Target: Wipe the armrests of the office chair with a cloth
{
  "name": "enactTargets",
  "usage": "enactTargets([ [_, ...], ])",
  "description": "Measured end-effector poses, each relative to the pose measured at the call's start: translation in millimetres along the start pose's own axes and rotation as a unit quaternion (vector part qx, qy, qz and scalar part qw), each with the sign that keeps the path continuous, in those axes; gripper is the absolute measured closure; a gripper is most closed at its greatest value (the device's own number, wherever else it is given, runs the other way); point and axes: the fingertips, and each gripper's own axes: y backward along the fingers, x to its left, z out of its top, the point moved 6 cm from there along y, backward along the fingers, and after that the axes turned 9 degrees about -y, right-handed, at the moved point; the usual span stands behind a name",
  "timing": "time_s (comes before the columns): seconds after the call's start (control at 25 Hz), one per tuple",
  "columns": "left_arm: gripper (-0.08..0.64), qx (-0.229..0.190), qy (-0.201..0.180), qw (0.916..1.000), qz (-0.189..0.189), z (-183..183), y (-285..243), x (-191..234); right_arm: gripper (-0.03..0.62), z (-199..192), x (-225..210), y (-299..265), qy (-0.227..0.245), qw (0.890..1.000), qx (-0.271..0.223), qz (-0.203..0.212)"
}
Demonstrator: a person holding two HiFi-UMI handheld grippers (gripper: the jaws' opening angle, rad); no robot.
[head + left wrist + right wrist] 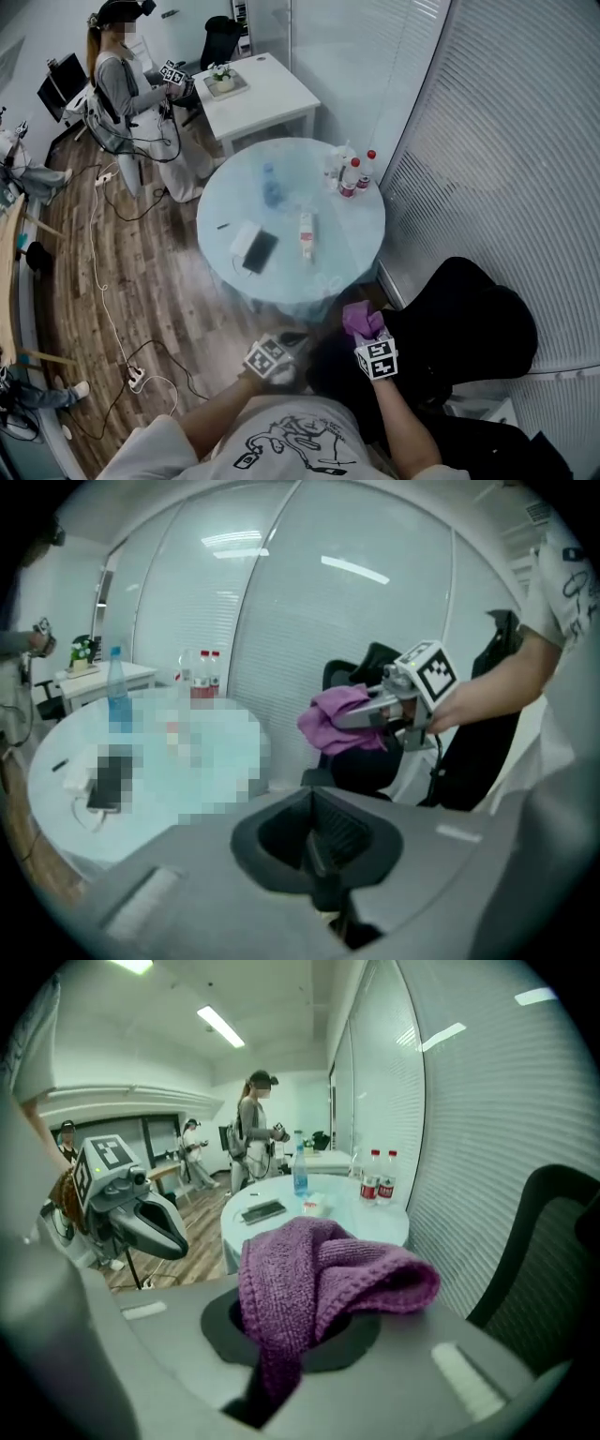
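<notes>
A purple knitted cloth (319, 1274) bunches out of my right gripper (292, 1340), whose jaws are shut on it. In the head view that gripper (366, 333) holds the cloth (361, 319) at the front edge of the black office chair (469, 328), low right. My left gripper (289, 345) hovers just left of it, beside the round table. Its jaws (323, 855) look shut with nothing in them. The left gripper view shows the cloth (337, 719) over a dark part of the chair (370, 761). I cannot make out an armrest clearly.
A round glass table (352, 248) with a phone (260, 251), a blue bottle (270, 187) and red-capped bottles (349, 178) stands right ahead. A slatted glass wall (506, 159) lies to the right. Cables (112, 319) trail over the wood floor; a person (127, 89) stands by a white table (272, 94).
</notes>
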Motion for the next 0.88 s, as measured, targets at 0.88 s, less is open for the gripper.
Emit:
enactTargets([
  [0.88,0.558,-0.312,-0.105,0.9412,0.076,256,177,-82,0.561,171,153,220,0.023,0.963,-0.263,0.05],
])
